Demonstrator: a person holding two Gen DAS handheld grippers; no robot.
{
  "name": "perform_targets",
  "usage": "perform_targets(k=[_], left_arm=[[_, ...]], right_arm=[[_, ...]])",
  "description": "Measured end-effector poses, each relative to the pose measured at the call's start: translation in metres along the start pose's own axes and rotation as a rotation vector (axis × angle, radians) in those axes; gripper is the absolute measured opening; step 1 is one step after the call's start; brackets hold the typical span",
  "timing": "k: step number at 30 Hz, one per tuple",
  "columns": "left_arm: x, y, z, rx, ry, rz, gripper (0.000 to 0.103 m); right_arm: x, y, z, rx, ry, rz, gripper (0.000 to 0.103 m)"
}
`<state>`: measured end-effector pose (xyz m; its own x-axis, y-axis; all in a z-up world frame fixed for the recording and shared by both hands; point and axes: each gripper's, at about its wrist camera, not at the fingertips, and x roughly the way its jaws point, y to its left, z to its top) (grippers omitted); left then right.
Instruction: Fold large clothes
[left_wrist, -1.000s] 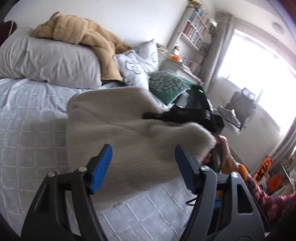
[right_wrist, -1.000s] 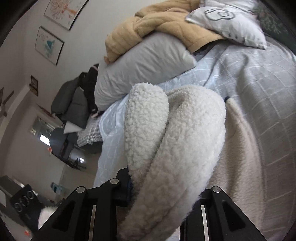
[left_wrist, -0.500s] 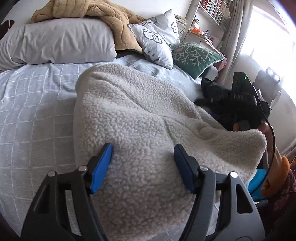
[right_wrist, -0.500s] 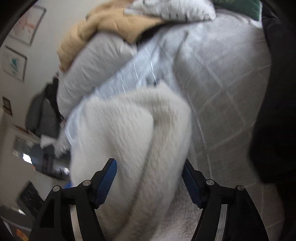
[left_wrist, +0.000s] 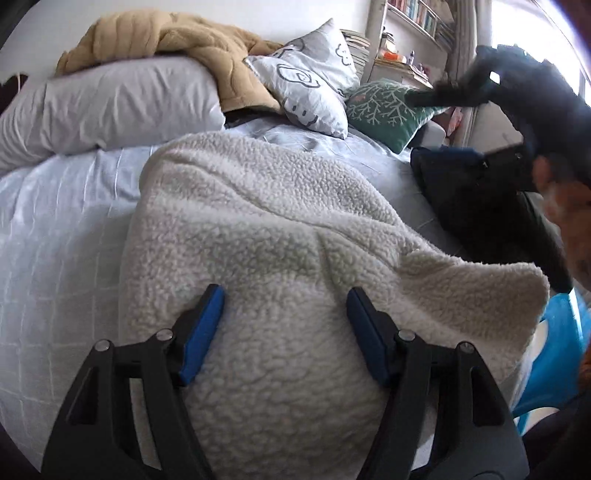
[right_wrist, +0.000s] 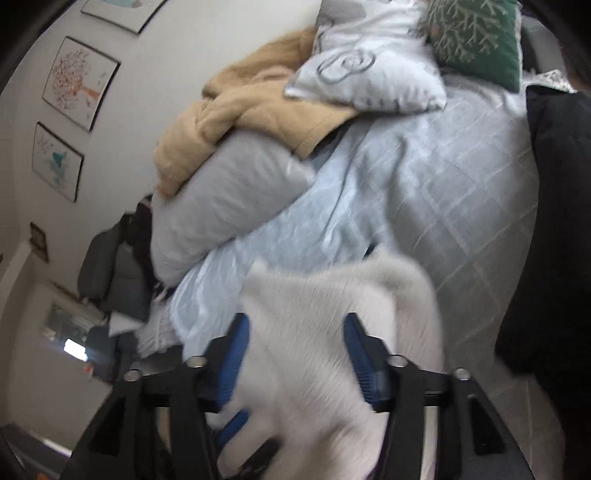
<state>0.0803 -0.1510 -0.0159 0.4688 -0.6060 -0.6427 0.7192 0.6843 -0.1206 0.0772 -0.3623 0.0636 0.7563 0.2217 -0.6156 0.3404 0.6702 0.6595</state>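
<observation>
A cream sherpa fleece garment (left_wrist: 266, 236) lies folded on the grey checked bed (left_wrist: 55, 229). My left gripper (left_wrist: 284, 317) is open, its blue pads just above the near part of the fleece. My right gripper (right_wrist: 295, 347) is open over the fleece (right_wrist: 332, 325), which is blurred there. The right gripper's black body (left_wrist: 517, 85) shows high at the right in the left wrist view, lifted off the garment.
A grey pillow (left_wrist: 110, 107), a tan blanket (left_wrist: 177, 40), a patterned pillow (left_wrist: 306, 85) and a green cushion (left_wrist: 388, 107) sit at the head of the bed. A dark garment (left_wrist: 480, 206) lies at the right edge. Framed pictures (right_wrist: 77, 81) hang on the wall.
My right gripper let go of the fleece, opened and lifted away to the right. The fleece dropped flat onto the bed. My left gripper stayed open and moved closer over it.
</observation>
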Motion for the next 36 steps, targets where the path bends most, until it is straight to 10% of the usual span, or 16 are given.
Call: perform_targets(k=[7, 9, 11, 18, 23, 30, 34, 36], left_arm=[[-0.009, 0.018, 0.008, -0.028, 0.031, -0.038, 0.069], [-0.013, 0.020, 0.010, -0.018, 0.031, -0.043, 0.068], [-0.024, 0.034, 0.018, -0.085, -0.002, -0.106, 0.052], [-0.026, 0.076, 0.028, -0.302, -0.032, -0.206, 0.047], [-0.008, 0.045, 0.020, -0.152, 0.018, -0.125, 0.047], [-0.004, 0.029, 0.015, -0.033, 0.017, -0.030, 0.050], [-0.006, 0.029, 0.015, -0.033, 0.015, -0.021, 0.050], [-0.008, 0.034, 0.017, -0.056, 0.032, -0.045, 0.052]], right_arm=[[0.054, -0.032, -0.040, 0.061, 0.301, -0.221, 0.058], [0.067, -0.037, -0.045, 0.058, 0.323, -0.185, 0.037], [0.069, -0.030, -0.042, 0.024, 0.297, -0.119, 0.019], [0.019, 0.018, -0.014, -0.196, 0.052, -0.168, 0.016], [0.070, -0.046, -0.025, -0.127, 0.196, -0.323, 0.035], [0.011, 0.014, -0.027, -0.271, 0.002, -0.344, 0.046], [0.043, 0.013, -0.043, -0.327, 0.105, -0.364, 0.046], [0.074, -0.011, -0.050, -0.339, 0.197, -0.489, 0.066]])
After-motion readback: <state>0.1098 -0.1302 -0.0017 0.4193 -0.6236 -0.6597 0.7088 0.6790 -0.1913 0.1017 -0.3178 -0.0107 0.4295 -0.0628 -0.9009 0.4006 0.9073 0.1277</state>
